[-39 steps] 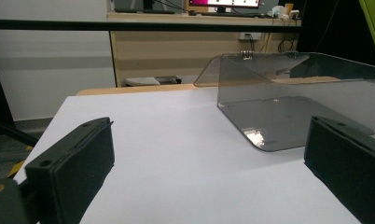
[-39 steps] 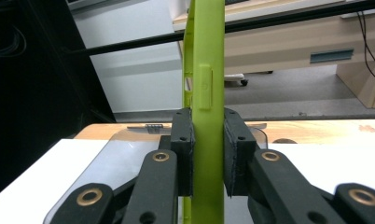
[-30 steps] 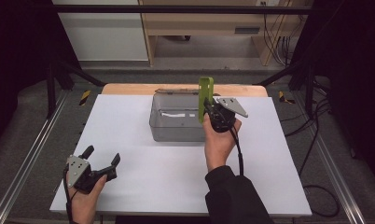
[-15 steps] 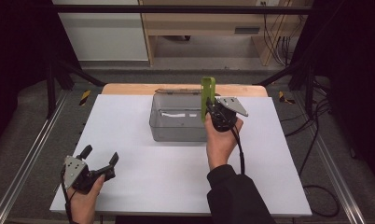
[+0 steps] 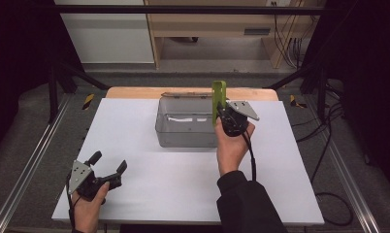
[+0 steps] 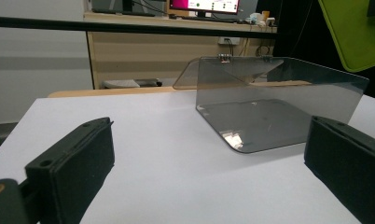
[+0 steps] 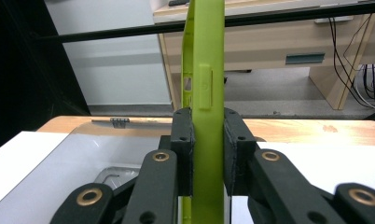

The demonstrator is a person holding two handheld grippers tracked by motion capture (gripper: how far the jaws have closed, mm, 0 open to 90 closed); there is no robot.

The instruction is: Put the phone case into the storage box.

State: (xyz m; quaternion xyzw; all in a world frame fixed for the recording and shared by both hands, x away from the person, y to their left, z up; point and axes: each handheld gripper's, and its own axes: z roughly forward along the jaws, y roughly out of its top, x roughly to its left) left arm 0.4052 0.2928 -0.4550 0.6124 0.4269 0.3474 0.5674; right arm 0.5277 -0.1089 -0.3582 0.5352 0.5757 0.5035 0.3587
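Note:
A flat lime-green plastic piece (image 5: 219, 99) stands upright, edge-on, above the right end of a clear smoky plastic box (image 5: 186, 127) with its lid folded back. My right gripper (image 5: 222, 118) is shut on the green piece (image 7: 205, 107), whose pads press both its faces. The box (image 6: 269, 107) sits open at the back middle of the white table (image 5: 135, 126). My left gripper (image 5: 107, 167) rests near the table's front left corner, held by a hand, jaws wide apart with nothing between its black pads (image 6: 73, 165).
A wooden board (image 5: 135, 92) edges the table's far side. Metal frame rails (image 5: 28, 165) run along both sides, with cables (image 5: 324, 145) on the floor at the right. A wooden desk (image 5: 222, 24) stands beyond the table.

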